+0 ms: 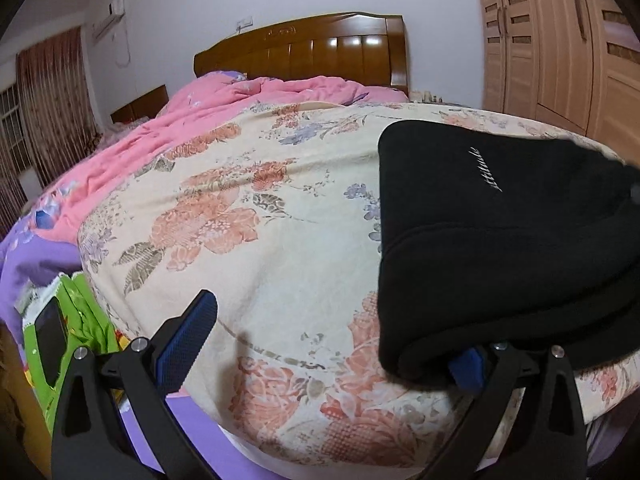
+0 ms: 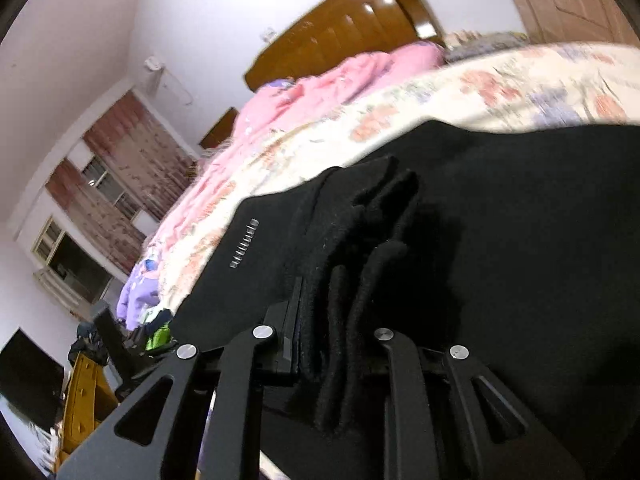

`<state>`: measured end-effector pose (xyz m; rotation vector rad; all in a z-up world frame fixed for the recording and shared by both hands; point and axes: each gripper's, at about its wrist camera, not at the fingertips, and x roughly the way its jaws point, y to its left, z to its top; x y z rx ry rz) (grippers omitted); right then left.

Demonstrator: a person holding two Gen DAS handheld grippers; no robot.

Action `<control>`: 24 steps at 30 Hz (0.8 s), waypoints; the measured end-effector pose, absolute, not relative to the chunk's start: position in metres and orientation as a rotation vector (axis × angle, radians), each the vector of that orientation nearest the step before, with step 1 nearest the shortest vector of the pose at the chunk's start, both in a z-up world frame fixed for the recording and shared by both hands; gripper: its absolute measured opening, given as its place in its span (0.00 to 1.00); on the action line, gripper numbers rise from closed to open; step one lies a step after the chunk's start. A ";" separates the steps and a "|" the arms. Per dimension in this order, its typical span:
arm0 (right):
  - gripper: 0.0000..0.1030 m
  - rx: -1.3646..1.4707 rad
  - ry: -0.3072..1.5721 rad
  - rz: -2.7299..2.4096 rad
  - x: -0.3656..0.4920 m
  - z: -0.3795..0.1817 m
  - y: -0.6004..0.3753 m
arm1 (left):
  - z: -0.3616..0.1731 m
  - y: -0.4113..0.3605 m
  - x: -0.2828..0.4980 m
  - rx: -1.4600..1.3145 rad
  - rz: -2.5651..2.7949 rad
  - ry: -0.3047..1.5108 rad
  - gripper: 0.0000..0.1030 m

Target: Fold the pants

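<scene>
Both wrist views low over bed, toward shared headboard.

Black pants, folded in layers, on the floral bedspread's near edge.

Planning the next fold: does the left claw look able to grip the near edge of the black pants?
Probably yes: the left claw is open, with the black pants edge beside one finger, nothing between.
</scene>
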<state>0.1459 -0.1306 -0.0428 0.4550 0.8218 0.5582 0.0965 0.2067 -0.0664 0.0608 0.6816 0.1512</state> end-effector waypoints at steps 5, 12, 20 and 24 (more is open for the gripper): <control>0.17 0.497 0.846 0.549 0.144 -0.057 -0.142 | -0.067 0.207 0.096 0.062 0.150 0.679 0.99; 0.64 0.428 0.911 0.540 0.139 -0.045 -0.150 | -0.055 0.205 0.089 0.091 0.148 0.730 0.99; 0.64 0.213 0.689 0.447 0.102 0.011 -0.161 | 0.031 0.200 0.030 0.020 0.037 0.584 0.98; 0.64 0.101 0.701 0.515 0.109 0.010 -0.114 | 0.068 0.185 0.059 -0.118 -0.096 0.494 0.98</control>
